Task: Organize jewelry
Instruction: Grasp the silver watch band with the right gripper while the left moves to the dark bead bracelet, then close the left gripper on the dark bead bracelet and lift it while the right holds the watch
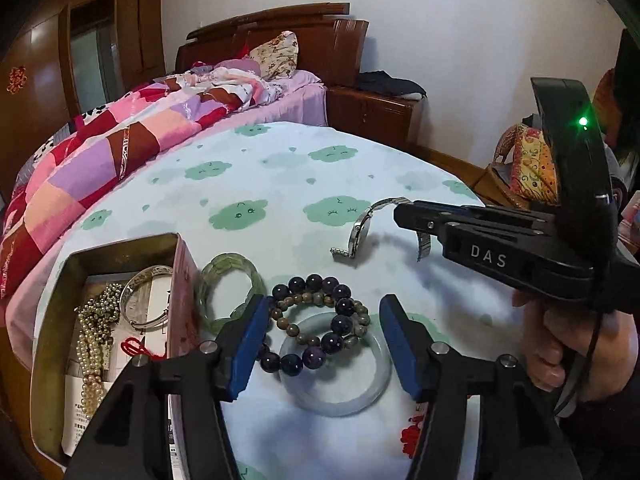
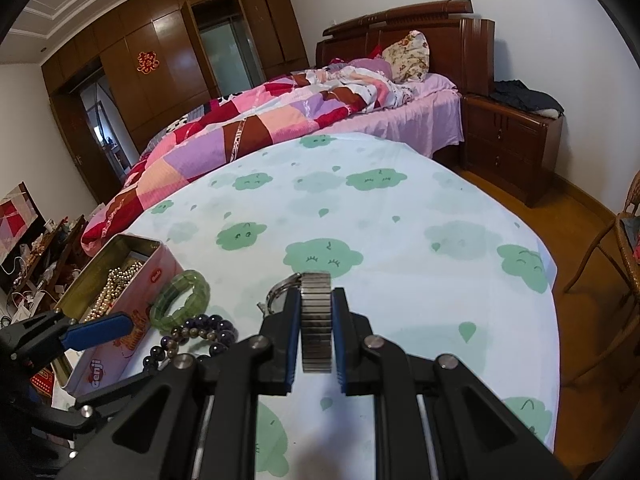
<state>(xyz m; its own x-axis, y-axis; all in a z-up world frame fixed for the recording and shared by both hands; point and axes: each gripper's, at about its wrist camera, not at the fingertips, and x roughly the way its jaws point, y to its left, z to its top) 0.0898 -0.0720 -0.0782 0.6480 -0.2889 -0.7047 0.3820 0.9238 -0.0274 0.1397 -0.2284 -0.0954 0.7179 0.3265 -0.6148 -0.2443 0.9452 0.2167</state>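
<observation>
- The left gripper [image 1: 320,344], black with blue pads, has its jaws spread wide and hovers over a heap of bracelets on the cloud-printed pale cloth [image 1: 256,168]. Nothing is pinched. One blue pad [image 1: 244,344] sits at the left edge of the heap, the other clear to its right.
- Between those pads lies the dark purple round-bead bracelet [image 1: 316,320], tangled with a smaller brown-bead bracelet [image 1: 308,304]. Both rest on a pale jade-like bangle [image 1: 340,380].
- Risk, as I judge it: a close here may catch two or three pieces at once. The beads could then drag the bangle, or roll out of the pads and drop short of the tin.
- Just left of the heap lies a translucent green chunky bracelet [image 1: 228,280], touching the pink wall of the open rectangular tin [image 1: 182,280]. The left pad is close enough to nudge it, or to knock the tin's wall.
- Inside the tin lie a pearl-coloured bead strand [image 1: 94,320], a silver bangle [image 1: 146,296] and a red knotted cord [image 1: 136,346]. Another piece dropped on top could snag the strand.
- Farther out, the right gripper [image 2: 316,332] is clamped on the steel link band of a silver wristwatch [image 2: 316,320], with the watch head beyond the fingertips, low over the cloth.
- Risk, as I judge it: the grip is on the band alone, so the heavier head may swing or slip free on the way to the tin.
</observation>
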